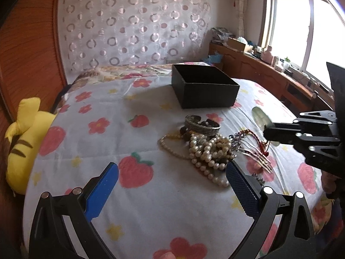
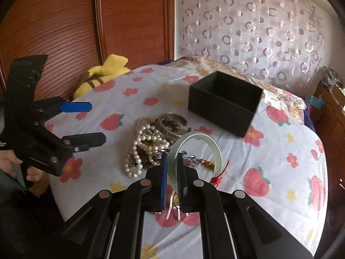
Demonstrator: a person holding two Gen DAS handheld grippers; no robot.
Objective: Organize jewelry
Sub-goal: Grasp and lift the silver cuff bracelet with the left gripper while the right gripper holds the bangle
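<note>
A pile of jewelry lies on the flowered bedspread: pearl necklaces, a silver cuff bracelet, a metal hair comb and a red cord charm. An open black box stands behind the pile. My right gripper is shut on a pale green jade bangle and holds it above the pile; from the left wrist view it shows at the right. My left gripper is open and empty, left of the pile.
A yellow plush toy lies at the bed's left edge by the wooden wardrobe. A wooden sideboard with clutter runs under the window on the right. A patterned curtain hangs behind the bed.
</note>
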